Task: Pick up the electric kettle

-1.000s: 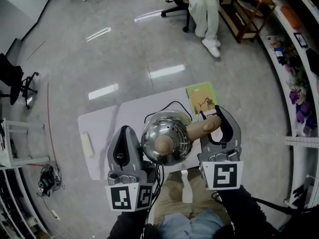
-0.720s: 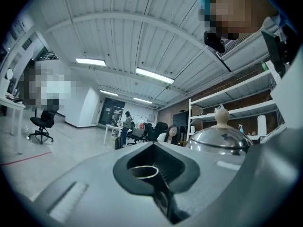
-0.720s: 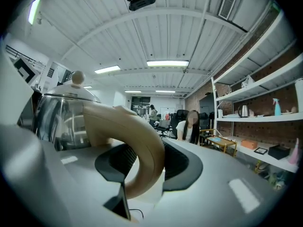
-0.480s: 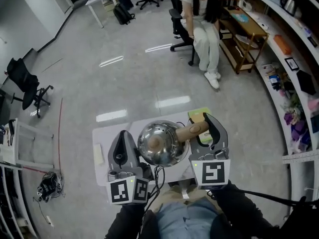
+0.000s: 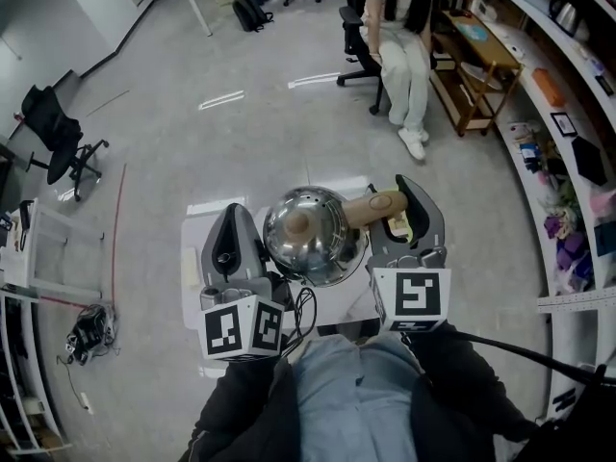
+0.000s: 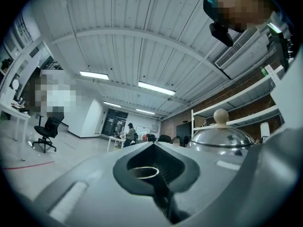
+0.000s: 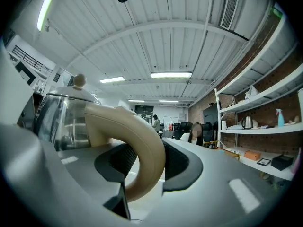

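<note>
The kettle and both grippers now sit nearer to the person's body than half a second ago, and less of the white table shows under them. The green book at the right is almost covered.

The kettle seems to be already lifted, near and in the middle, between the two grippers. I think the main danger is turning. It is held only by the beige handle at its right side, so the heavy steel body hangs to the left of the grip and may rotate in the pads. Then the lid with its knob could slip off. The black cord hangs down on the near side and could catch or pull.

The right gripper has its fingers clamped on the handle, with the curved part between the pads. The left gripper has its fingers pressed together with nothing between them. It stands just beside the kettle's left side; I cannot tell if it touches.
</note>
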`<state>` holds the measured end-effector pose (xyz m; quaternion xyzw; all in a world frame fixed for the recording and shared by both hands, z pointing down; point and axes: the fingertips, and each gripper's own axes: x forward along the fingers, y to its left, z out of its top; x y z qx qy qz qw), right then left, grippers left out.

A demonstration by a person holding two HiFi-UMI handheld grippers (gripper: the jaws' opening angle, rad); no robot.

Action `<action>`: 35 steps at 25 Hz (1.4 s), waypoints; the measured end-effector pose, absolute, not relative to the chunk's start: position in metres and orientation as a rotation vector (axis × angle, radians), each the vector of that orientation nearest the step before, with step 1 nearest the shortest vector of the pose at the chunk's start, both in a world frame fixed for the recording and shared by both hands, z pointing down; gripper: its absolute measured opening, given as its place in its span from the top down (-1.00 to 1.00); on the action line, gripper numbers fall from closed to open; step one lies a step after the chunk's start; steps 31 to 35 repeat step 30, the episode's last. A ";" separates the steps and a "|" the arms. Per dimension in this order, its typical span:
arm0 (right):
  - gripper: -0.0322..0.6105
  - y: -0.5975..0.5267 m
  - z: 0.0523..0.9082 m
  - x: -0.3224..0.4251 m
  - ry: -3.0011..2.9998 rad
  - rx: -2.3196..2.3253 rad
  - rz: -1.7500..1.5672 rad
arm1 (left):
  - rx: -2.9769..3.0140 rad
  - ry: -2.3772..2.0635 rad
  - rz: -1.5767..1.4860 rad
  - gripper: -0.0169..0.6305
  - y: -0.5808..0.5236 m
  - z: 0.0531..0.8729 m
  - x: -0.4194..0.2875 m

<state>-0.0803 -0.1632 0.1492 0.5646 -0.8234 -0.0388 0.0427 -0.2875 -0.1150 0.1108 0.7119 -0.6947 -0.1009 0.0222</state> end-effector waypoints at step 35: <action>0.33 -0.141 0.123 -0.080 -2.557 1.750 -0.212 | 2.240 -2.191 -0.360 0.95 -0.089 0.089 -0.287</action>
